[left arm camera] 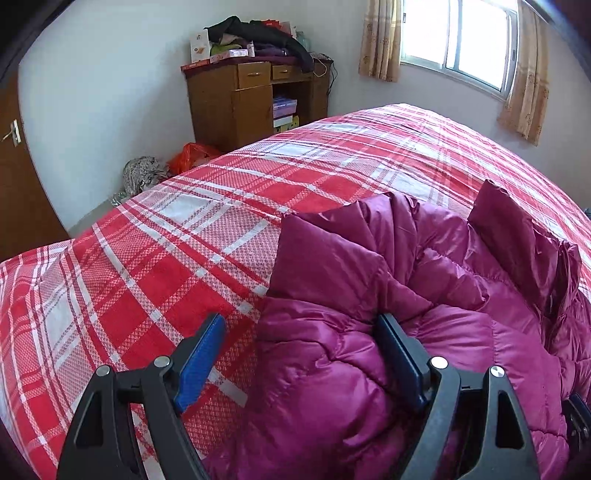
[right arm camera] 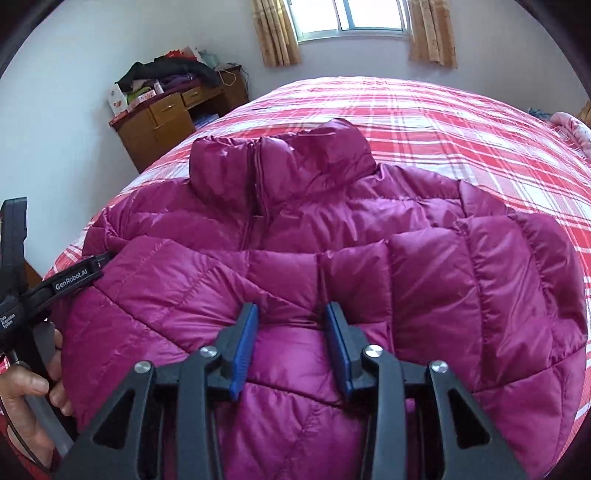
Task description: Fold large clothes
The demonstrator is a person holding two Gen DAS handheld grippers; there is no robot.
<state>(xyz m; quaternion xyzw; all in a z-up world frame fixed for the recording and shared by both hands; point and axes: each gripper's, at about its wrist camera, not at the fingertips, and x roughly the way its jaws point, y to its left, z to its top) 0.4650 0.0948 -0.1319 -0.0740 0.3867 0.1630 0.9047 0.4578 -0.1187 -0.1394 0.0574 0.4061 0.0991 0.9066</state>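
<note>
A magenta quilted down jacket [right arm camera: 332, 240] is lying front-up on the bed [right arm camera: 461, 122], collar [right arm camera: 280, 162] pointing toward the window [right arm camera: 354, 14] and zipper running down the middle; its lower part is sitting doubled up over the chest, so that a puffy fold line is crossing the body just ahead of me. My right hand-held gripper [right arm camera: 291, 332] is hovering low over that folded layer with its blue pads [right arm camera: 245, 350] partly apart; fabric is bulging between them, but the pads are not pressing on it, so I am reading this one as released. My left hand-held gripper [left arm camera: 301, 363] is standing wide apart at the jacket's left edge, one pad over the red plaid bedcover [left arm camera: 147, 280] and the other lying against the padding, gripping nothing. In the right wrist view my left hand [right arm camera: 26, 395] is showing on the handle at the frame's edge. I am judging the step in hand to be the close of the bottom-to-top fold, with both tools letting go. The next move is probably calling for a fresh grasp on one side or sleeve [right arm camera: 517, 295], drawing it across the centre; the slippery, air-filled shell is likely to spring back, so a deep bite and a pressing-down stroke are looking advisable. A wooden cabinet [left arm camera: 255, 99] piled with clothes is standing by the far wall.
</note>
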